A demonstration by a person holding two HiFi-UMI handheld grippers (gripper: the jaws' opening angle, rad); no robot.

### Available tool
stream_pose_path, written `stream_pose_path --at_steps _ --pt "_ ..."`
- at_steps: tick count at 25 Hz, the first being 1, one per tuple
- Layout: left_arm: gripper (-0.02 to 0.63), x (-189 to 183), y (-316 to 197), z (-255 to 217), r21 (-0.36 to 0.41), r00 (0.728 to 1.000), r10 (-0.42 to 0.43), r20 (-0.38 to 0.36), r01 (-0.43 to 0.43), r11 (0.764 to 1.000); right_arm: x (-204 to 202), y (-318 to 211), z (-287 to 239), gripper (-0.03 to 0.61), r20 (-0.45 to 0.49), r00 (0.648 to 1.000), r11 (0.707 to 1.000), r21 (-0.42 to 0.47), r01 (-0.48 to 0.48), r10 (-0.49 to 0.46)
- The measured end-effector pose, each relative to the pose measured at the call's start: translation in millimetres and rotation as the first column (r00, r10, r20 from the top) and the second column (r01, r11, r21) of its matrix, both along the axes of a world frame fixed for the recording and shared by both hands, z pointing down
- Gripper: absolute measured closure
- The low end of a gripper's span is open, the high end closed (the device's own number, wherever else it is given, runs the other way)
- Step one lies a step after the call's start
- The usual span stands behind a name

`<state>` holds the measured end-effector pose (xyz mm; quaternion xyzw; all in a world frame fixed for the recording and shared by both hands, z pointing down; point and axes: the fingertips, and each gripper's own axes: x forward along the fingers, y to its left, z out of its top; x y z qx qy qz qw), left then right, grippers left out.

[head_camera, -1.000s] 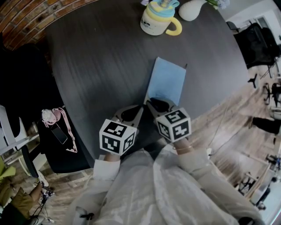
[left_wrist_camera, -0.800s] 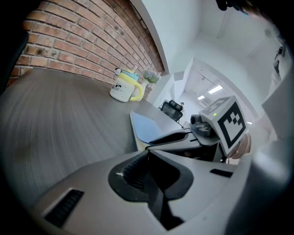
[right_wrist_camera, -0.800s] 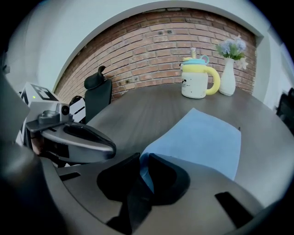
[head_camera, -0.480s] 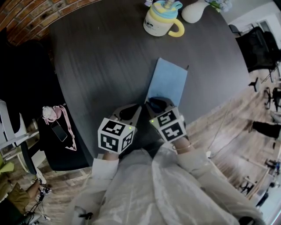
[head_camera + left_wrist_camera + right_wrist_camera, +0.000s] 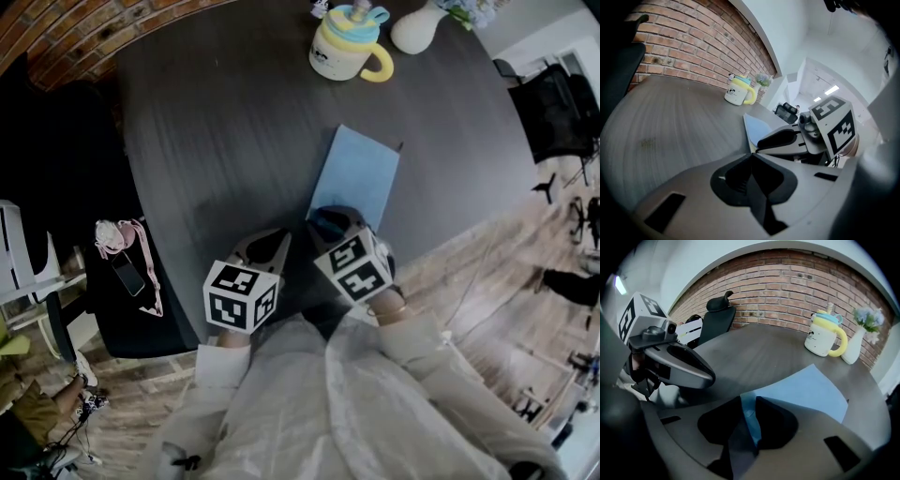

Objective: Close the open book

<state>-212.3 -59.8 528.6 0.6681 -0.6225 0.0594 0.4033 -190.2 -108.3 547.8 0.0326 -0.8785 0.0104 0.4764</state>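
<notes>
The blue book (image 5: pixel 356 176) lies flat on the dark round table (image 5: pixel 216 141), in its near right part. It shows as a single blue rectangle with one long side running away toward the far edge. Its near end reaches under the right gripper (image 5: pixel 321 221).

In the right gripper view that gripper (image 5: pixel 747 420) has the book's (image 5: pixel 811 390) near left corner standing between its fingers as a thin blue strip. The fingers are opening at this moment and do not look clamped on it.

The left gripper (image 5: pixel 279 240) hangs just to the left of the right one, over bare table and off the book. Its own view shows its fingers (image 5: pixel 751 159) closed together with nothing between them. The right gripper (image 5: pixel 783 139) sits close at its right there, with the book (image 5: pixel 753 129) beyond.

Both marker cubes sit near the table's near edge, in front of the person's pale sleeves.

At the far side of the table stand a cream mug (image 5: pixel 349 49) (yellow handle, blue lid) and, to its right, a white vase (image 5: pixel 417 26) with pale flowers. Both are well apart from the book. A brick wall (image 5: pixel 787 287) runs behind them.

Off the table's left edge is a black chair seat (image 5: pixel 141 328) carrying a phone (image 5: pixel 127 276) and a pink strap (image 5: pixel 148 272).
</notes>
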Motion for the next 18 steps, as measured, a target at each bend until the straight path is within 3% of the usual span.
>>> stream_pose_path --at_steps 4,18 --pt "0.603 7 4 0 -0.005 1.0 -0.018 0.001 0.018 1.0 -1 7 -1 0.448 0.022 1.0 1.0 -0.028 0.004 -0.003" --pt "0.603 20 11 -16 0.036 0.999 -0.042 0.034 0.04 0.999 35 6 -23 0.439 0.102 0.993 0.997 -0.051 -0.058 0.063"
